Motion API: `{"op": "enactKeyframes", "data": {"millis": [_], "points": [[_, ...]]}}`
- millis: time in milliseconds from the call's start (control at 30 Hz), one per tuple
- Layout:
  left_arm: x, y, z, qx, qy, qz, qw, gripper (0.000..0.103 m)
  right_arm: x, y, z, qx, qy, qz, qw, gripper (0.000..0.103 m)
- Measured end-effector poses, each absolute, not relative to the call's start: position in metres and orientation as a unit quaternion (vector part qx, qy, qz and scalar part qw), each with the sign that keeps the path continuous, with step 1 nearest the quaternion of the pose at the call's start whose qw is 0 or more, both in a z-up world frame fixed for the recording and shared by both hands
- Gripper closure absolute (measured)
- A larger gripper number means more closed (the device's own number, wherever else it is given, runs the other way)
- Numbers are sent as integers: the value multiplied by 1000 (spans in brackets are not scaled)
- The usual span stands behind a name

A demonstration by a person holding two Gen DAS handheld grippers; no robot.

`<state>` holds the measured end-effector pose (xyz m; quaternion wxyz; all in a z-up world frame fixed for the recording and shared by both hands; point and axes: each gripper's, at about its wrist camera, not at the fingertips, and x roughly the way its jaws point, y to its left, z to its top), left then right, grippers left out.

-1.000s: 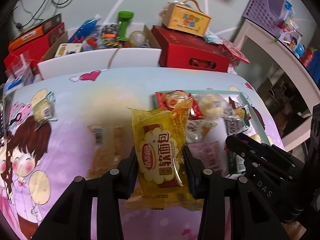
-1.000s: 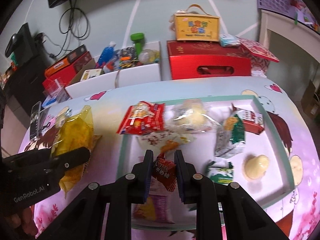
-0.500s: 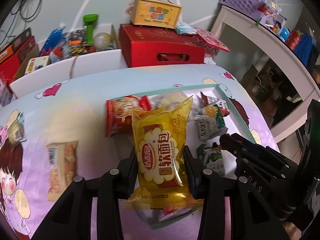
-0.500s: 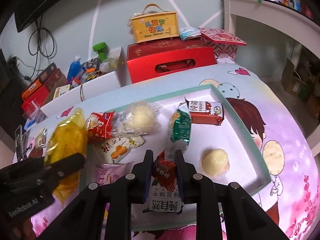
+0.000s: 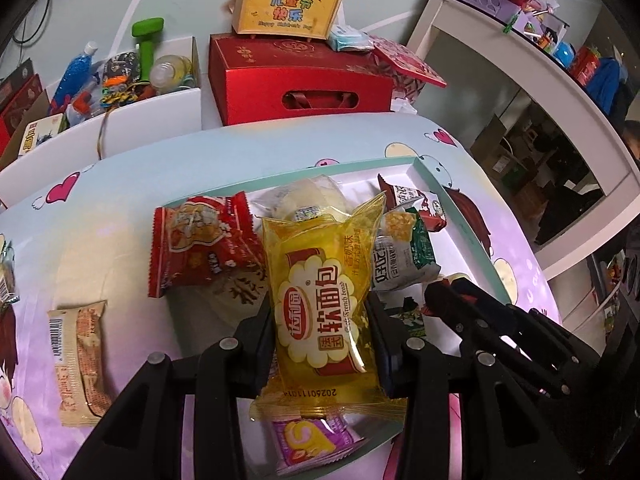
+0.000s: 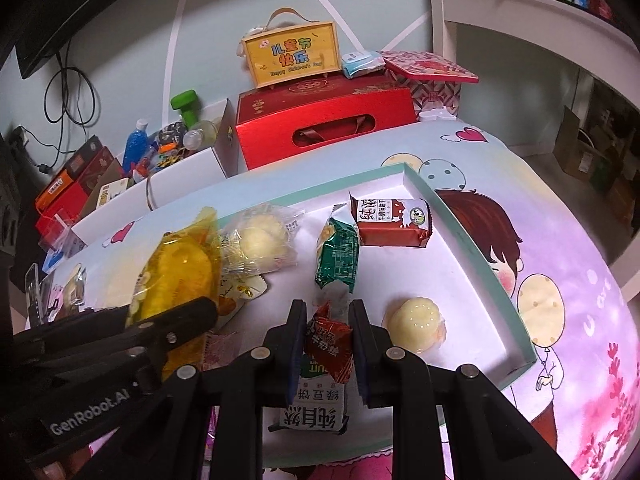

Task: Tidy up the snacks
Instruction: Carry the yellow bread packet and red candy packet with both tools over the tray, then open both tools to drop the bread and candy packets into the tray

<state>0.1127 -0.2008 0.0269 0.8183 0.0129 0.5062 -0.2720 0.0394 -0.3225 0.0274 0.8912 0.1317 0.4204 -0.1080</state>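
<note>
We hold two grippers, each clamped on one snack. Our left gripper (image 5: 322, 320) pinches one yellow bread packet (image 5: 324, 304) by its sides, the packet standing upright between the black fingers (image 5: 256, 332) and hanging over the near left part of the tray (image 6: 468, 240). Our right gripper (image 6: 328, 340) grips one small red sachet (image 6: 330, 344) above the tray's near edge. Directly beneath that sachet lies one white packet with green print (image 6: 316, 412), and just right of the right gripper sits one round pale cake (image 6: 416, 322). Ahead of the right gripper we count one green packet (image 6: 338, 258), and beyond it to the right one red-and-white biscuit bar (image 6: 392, 220). Ahead and left of it lies one clear bag of pale buns (image 6: 260, 240). Beside the left gripper, ahead and to its left, one red crinkled packet (image 5: 200, 240) overlaps the tray's left rim, and under the gripper one purple packet (image 5: 312, 440) shows. Well to the left of the left gripper, outside the tray on the cartoon tablecloth (image 5: 100, 220), lies one tan wrapped bar (image 5: 78, 360). Far ahead stand one red box (image 5: 300, 76) and, on top of it, one yellow box with a handle (image 5: 286, 4).
</note>
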Motion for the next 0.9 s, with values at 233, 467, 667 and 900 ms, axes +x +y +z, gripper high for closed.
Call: {"op": "enactKeyframes", "data": {"millis": [233,467,667,900], "points": [[114,-199,26,8,509,-270,817,61,41,-322,26,129,422,-109,891,79],[117,-190,28,-12,512,-266,816,40,42,-320,24,126,425,-110,890,79],[117,-181,30,-27,512,-259,819,38,44,-322,19,127,434,-113,885,77],[116,-168,35,-26,506,-241,828,37,46,-322,14,121,444,-123,879,75]]}}
